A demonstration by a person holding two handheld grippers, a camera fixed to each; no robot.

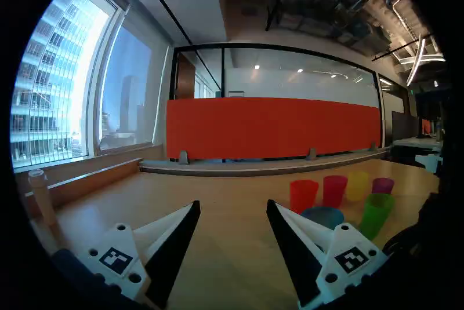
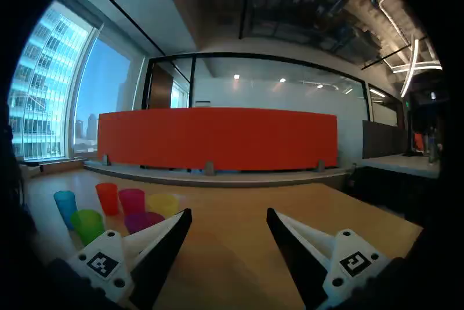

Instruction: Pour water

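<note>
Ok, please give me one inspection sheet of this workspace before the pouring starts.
Surface: light wooden tabletop, bare between the fingers.
Job's things: six upright cups in one cluster: red plastic cup, pink plastic cup, yellow plastic cup, purple plastic cup, green plastic cup, blue plastic cup.
Clutter: pale upright tube at the window side, unclear what.
Grippers: left gripper open, empty; right gripper open, empty.
Cables: nothing seen.
Surroundings: orange-red partition panel, tall windows, exposed ceiling pipes.

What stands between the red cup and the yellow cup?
A pink cup stands between the red cup and the yellow cup; the right gripper view shows it plainly.
</note>
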